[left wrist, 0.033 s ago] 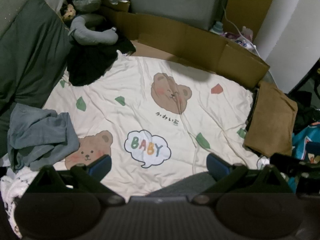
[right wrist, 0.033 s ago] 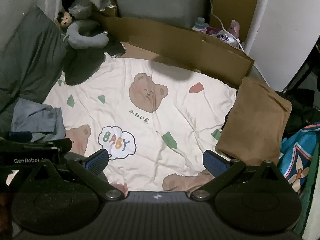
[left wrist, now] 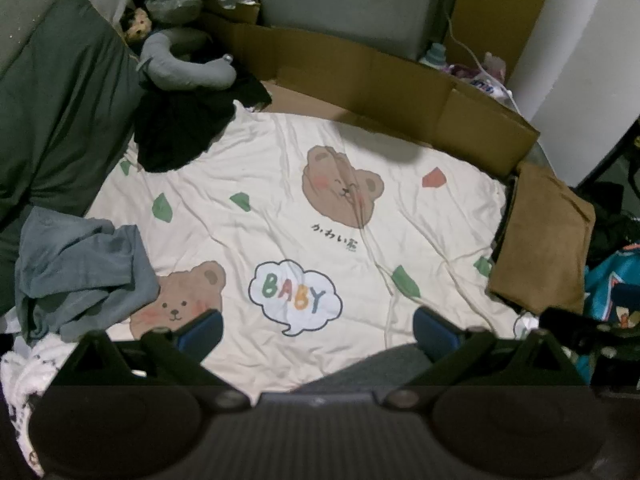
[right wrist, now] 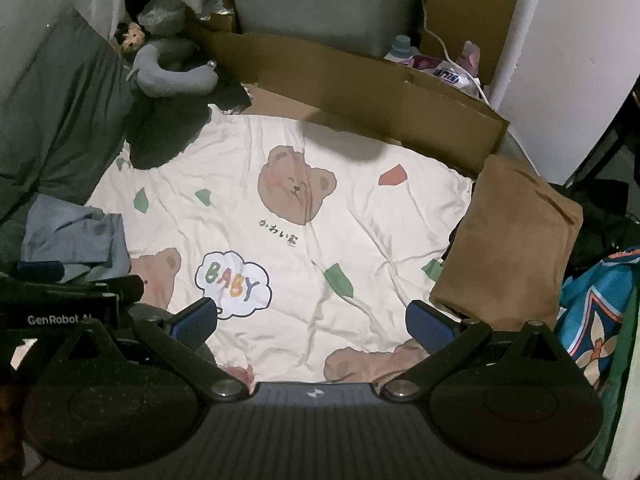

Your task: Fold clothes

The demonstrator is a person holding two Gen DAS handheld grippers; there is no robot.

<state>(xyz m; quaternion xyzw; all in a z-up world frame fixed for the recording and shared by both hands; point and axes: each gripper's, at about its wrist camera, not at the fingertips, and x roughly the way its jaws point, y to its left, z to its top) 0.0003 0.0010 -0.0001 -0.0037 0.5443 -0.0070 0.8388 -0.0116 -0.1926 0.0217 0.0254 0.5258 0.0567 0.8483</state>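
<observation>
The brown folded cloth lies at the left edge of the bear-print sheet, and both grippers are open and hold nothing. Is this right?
Not quite. The brown folded cloth lies at the right edge of the bear-print sheet, as the right wrist view shows. The rest holds: the left gripper and right gripper are open and hold nothing.

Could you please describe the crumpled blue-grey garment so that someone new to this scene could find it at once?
Start at the cream bear-print sheet that covers the bed. At its left edge, beside the dark green bedding, the blue-grey garment lies bunched, partly covering a printed bear. Unlike the neatly folded brown cloth opposite and the black garment farther back, it is pale and rumpled.
</observation>
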